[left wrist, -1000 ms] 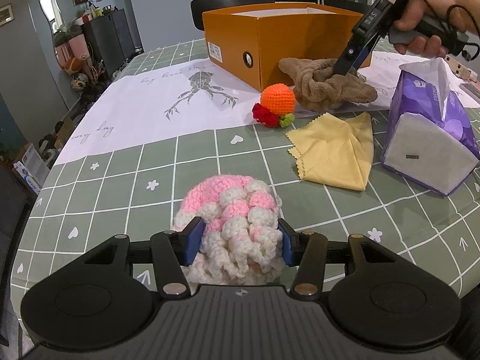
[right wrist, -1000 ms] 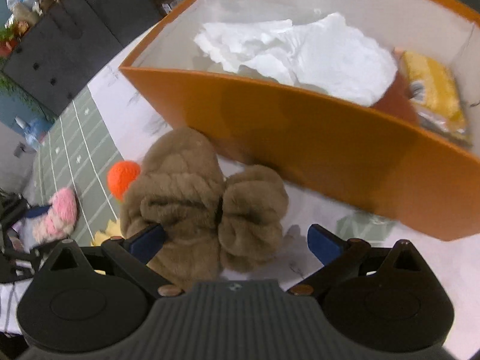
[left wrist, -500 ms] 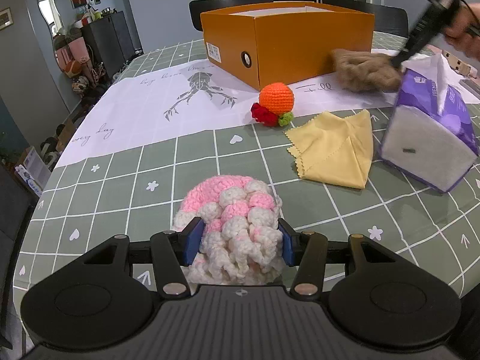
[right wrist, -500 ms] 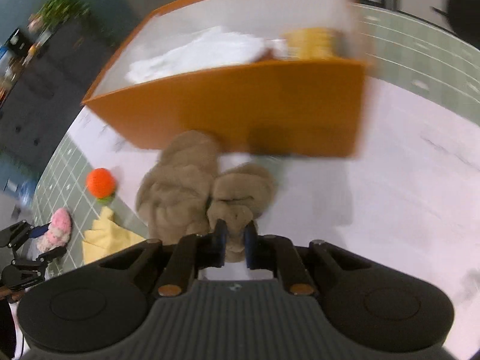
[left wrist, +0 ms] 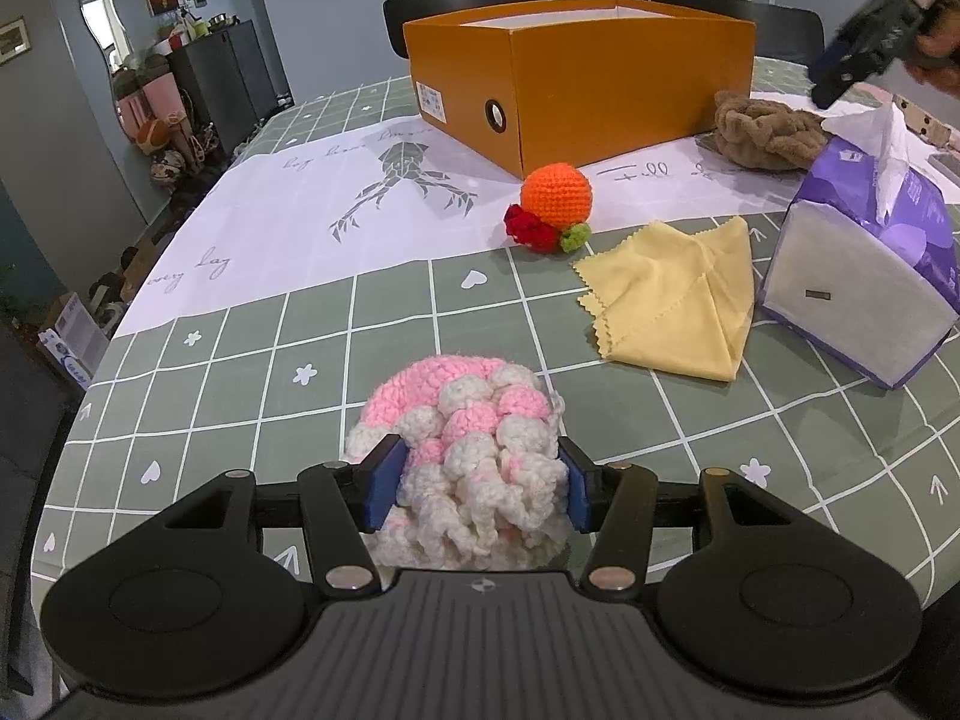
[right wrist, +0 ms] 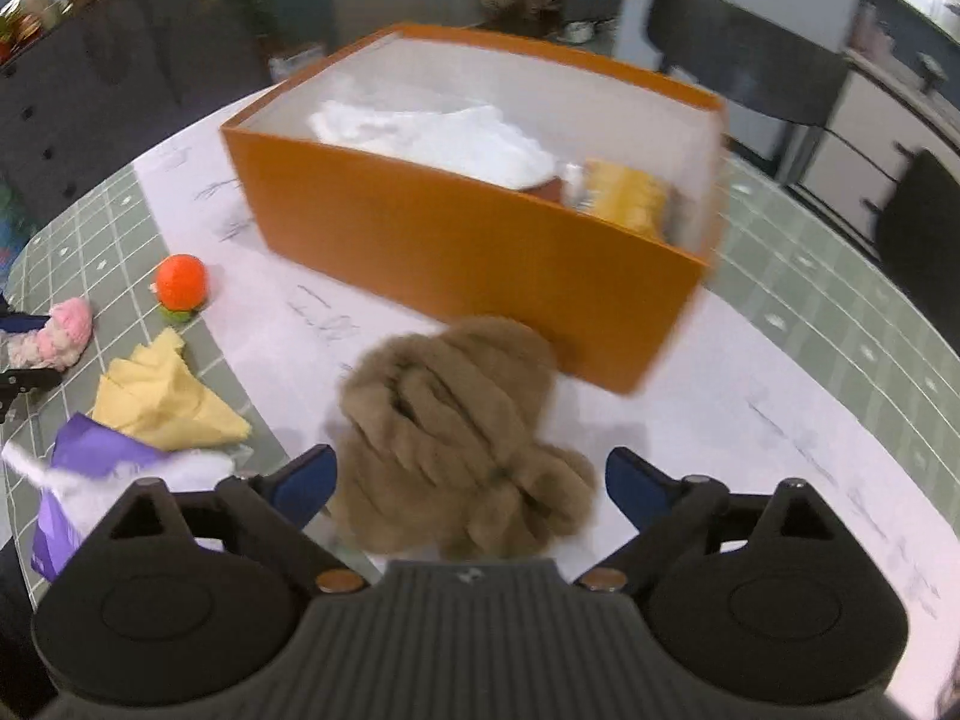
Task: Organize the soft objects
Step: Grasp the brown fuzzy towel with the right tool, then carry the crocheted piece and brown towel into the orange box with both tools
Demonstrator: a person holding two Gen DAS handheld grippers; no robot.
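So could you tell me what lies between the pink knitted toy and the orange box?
The orange ball, seen in the left wrist view.

1. Pink and white crochet toy [left wrist: 465, 450]: knitted, lumpy curls, lying on the green checked counter [left wrist: 240, 372] between the blue pads of the left tongs [left wrist: 477, 489], which touch both its sides.
2. Brown plush headband [right wrist: 456, 432]: twisted, fluffy, lying flat on the white sheet just beside the orange box [right wrist: 456, 240], near its corner; the right tongs [right wrist: 471, 483] stand wide apart around it.
3. Orange crochet ball [left wrist: 555, 193]: round, with red and green tufts at its base, resting in front of the box.
4. Yellow cloth [left wrist: 678, 294]: folded, pinked edges, flat on the counter.
5. Orange box: open-topped, holding white material and a yellow packet.
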